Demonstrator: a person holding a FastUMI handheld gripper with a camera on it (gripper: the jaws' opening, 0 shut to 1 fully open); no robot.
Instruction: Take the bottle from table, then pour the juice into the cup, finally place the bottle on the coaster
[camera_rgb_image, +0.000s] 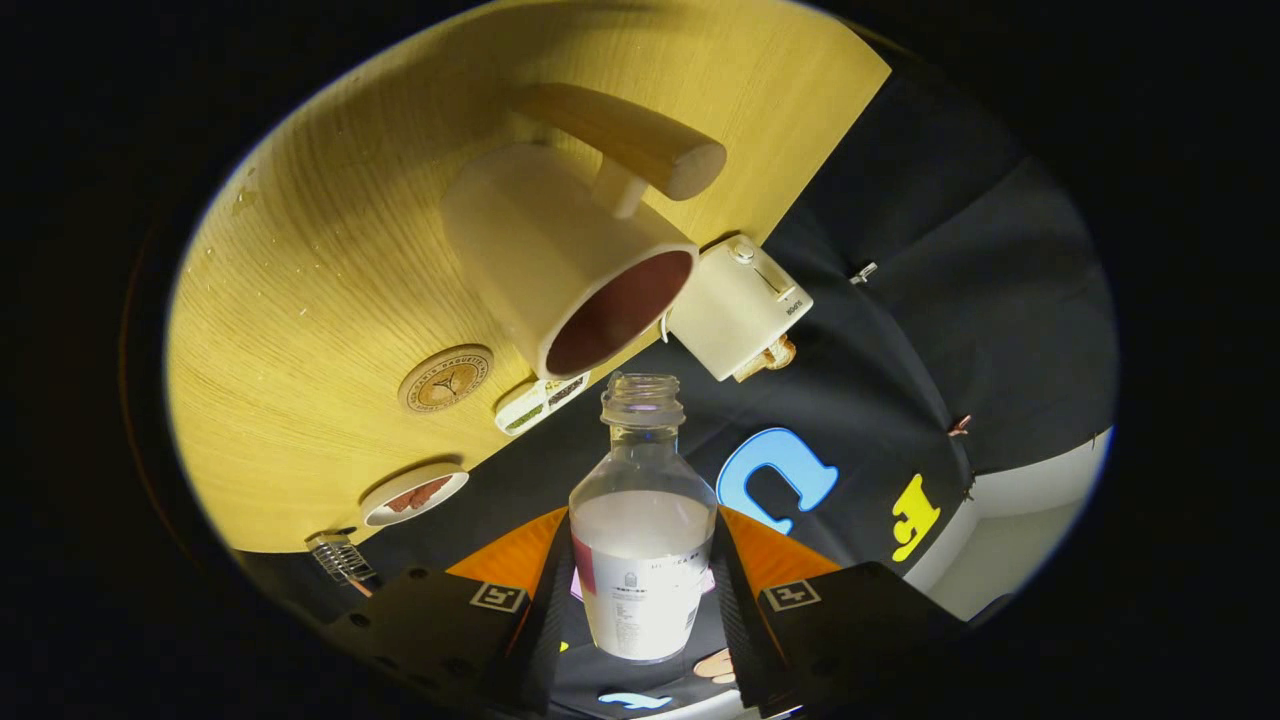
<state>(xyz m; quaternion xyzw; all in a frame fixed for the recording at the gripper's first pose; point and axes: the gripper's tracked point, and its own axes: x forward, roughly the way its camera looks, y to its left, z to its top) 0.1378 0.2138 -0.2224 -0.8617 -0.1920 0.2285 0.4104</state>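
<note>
My gripper (641, 560) is shut on a clear, uncapped bottle (640, 470) with a white label and pale liquid up to its shoulder. Both fingers press on its sides. The whole view is rolled, so the wooden table (300, 300) looks steeply tilted. Just beyond the bottle's open mouth stands a cream cup (560, 260) with a dark red inside and a wooden handle (630, 135). Its opening faces the bottle. A round cork coaster (446, 378) lies on the table beside the cup's base. No liquid shows between bottle and cup.
A white box-shaped device (738, 308) sits at the table's edge next to the cup. A small label card (540, 402) lies near the coaster. A small dish (413, 497) holding something reddish and a metal clip-like item (340, 558) are farther along the edge.
</note>
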